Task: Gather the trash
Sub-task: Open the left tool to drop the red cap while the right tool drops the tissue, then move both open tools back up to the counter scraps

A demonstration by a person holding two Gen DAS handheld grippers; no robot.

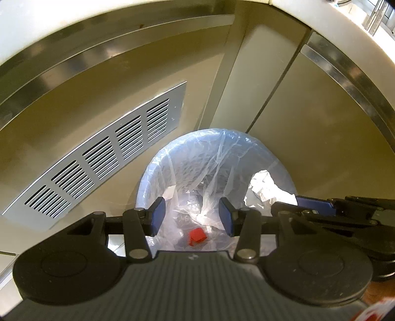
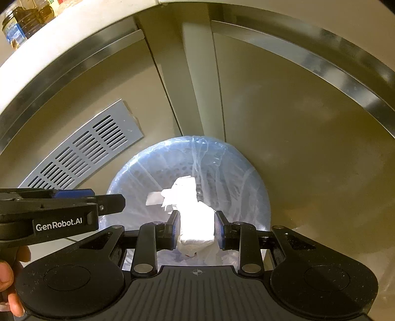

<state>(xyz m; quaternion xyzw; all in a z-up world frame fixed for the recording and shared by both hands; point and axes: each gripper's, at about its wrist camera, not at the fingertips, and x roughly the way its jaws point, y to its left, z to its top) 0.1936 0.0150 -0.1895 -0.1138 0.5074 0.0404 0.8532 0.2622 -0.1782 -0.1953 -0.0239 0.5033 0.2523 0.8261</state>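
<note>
A round trash bin [image 1: 158,163] lined with a clear plastic bag stands on the floor against the cabinets; it also shows in the right wrist view [image 2: 254,182]. A red piece [image 1: 197,236] lies among clear wrappers at its bottom. My left gripper [image 1: 192,216] is open and empty above the bin's mouth. My right gripper [image 2: 196,228] is shut on a crumpled white paper tissue [image 2: 192,214] and holds it over the bin. The tissue [image 1: 266,189] and the right gripper's tip show at the right of the left wrist view.
A metal vent grille [image 1: 103,158] sits in the cabinet panel left of the bin. Beige cabinet doors with steel trim [image 2: 308,56] surround the bin. A white counter edge with jars [image 2: 22,22] is above at the upper left.
</note>
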